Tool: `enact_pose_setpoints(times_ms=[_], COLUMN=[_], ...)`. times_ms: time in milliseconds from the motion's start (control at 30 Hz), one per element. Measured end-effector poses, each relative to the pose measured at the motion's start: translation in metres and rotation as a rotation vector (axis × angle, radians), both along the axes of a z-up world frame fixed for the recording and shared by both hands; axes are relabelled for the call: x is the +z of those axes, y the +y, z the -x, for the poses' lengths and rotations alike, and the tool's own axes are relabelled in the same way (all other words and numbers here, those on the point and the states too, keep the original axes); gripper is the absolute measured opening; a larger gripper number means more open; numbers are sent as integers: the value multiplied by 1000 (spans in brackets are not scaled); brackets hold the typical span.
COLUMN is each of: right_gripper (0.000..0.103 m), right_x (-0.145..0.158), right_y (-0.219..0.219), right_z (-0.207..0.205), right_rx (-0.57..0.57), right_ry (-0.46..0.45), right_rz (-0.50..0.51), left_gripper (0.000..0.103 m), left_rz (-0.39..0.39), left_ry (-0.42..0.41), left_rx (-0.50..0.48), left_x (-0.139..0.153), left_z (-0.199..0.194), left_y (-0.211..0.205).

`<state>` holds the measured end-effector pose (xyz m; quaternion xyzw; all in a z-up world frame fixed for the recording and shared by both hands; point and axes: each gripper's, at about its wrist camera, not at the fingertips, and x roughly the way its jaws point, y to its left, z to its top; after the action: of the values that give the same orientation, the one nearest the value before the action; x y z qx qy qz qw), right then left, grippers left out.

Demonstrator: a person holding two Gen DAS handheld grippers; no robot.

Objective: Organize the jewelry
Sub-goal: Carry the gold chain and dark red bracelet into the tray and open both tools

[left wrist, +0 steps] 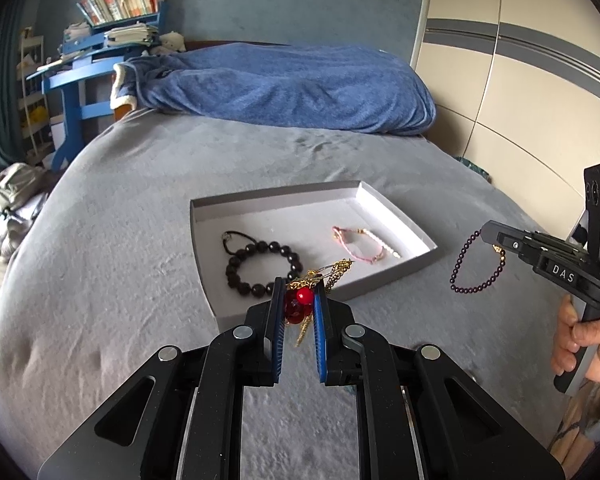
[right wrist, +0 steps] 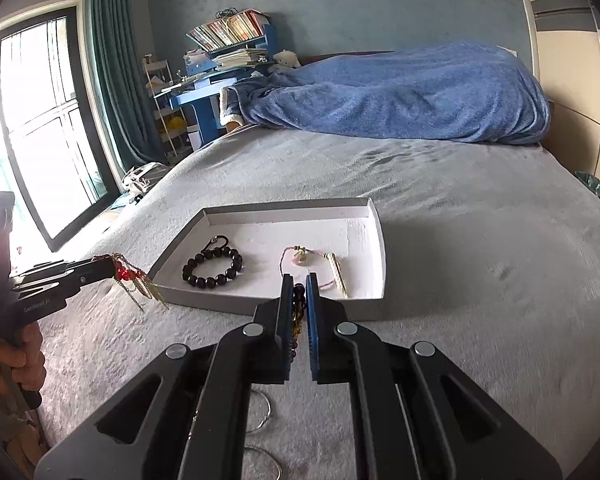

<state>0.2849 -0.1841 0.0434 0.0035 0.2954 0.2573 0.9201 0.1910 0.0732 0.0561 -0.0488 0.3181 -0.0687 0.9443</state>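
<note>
A shallow white tray lies on the grey bed. In it are a black bead bracelet and a pink cord bracelet with pearls. My left gripper is shut on a red-bead and gold-chain piece, just before the tray's near edge. My right gripper is shut on a dark purple bead bracelet, held above the bed to the right of the tray.
A blue blanket is heaped at the far end of the bed. A blue desk with books stands beyond. A wardrobe is on the right. Thin metal rings lie on the bed under my right gripper.
</note>
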Motion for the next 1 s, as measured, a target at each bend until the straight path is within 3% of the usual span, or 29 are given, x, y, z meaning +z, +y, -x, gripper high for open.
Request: enact_pose_setpoints(times_ms=[567,1000], right_gripper=[6,6], right_x=[14,-9], right_y=[29,65], right_z=[-38,-79], right_rx=[32,82], right_ry=[-30,39], right_rz=[-24,-31], left_gripper=[14,14], left_rz=[8,36], left_ry=[-9,30], left_rx=[7,-61], left_x=[4,-15], left_z=[-43,-81], left_y=[11,-15])
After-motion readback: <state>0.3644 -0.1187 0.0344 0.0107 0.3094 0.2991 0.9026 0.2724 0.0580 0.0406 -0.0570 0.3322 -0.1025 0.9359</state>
